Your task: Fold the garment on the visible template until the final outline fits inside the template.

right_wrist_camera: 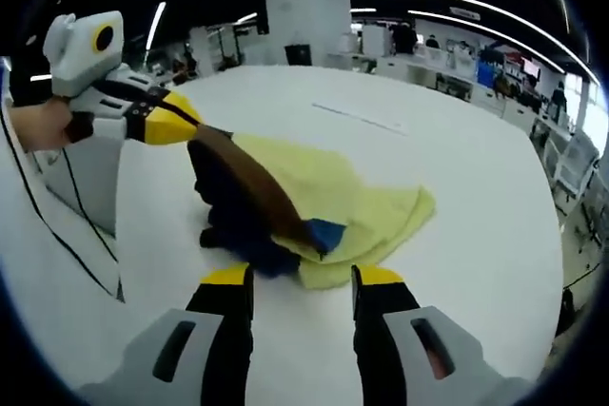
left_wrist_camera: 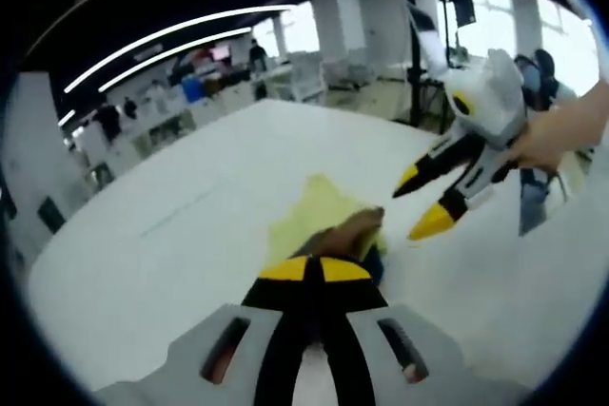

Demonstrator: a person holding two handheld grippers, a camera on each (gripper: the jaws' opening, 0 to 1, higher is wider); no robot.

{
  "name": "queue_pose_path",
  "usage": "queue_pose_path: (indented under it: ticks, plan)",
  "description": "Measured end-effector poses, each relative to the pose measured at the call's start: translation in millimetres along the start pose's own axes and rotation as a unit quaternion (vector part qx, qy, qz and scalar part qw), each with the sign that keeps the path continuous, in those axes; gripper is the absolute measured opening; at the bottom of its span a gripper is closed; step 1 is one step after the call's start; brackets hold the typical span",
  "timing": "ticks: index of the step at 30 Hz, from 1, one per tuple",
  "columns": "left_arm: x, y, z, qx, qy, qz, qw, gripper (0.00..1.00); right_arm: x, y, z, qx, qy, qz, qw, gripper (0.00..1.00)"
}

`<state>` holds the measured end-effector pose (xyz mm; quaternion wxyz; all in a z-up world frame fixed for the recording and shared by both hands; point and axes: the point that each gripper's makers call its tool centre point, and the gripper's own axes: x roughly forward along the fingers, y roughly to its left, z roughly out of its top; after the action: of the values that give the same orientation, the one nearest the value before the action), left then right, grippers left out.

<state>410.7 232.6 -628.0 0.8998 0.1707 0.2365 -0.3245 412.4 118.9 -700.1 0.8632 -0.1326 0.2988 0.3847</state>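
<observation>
I'm seeing the white table (right_wrist_camera: 457, 168) spreading across both views. The yellow garment (right_wrist_camera: 352, 202) is lying mid-frame in the right gripper view, its long axis running from upper left to lower right, a dark brown-and-blue fold (right_wrist_camera: 252, 206) draped over it. My left gripper (right_wrist_camera: 190, 125) is pinching that fold's upper end. My right gripper (right_wrist_camera: 303, 282) is hanging spread, just short of the garment.
</observation>
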Motion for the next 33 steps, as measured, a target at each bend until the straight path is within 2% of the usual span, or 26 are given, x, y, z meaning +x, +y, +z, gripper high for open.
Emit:
queue_pose_path:
  ticks: [6,17,26,33]
  plan:
    - [-3.9,3.6,4.2,-0.001,-0.004,0.005,1.0,0.0,8.3,0.6,7.2,-0.018,-0.01,-0.012,0.9997,0.39]
    - [-11.0,12.1,7.2,-0.011,-0.009,0.013,0.9998,0.0,19.4,-0.9,8.6,-0.046,-0.003,-0.028,0.9985,0.31]
    - [-15.3,15.1,5.7,-0.018,-0.01,0.016,0.9997,0.0,23.8,5.5,17.7,-0.062,-0.017,-0.03,0.9975,0.18]
    - [-19.0,20.7,1.0,-0.025,-0.009,0.021,0.9994,0.0,17.5,3.3,25.3,-0.082,-0.029,-0.049,0.995,0.06]
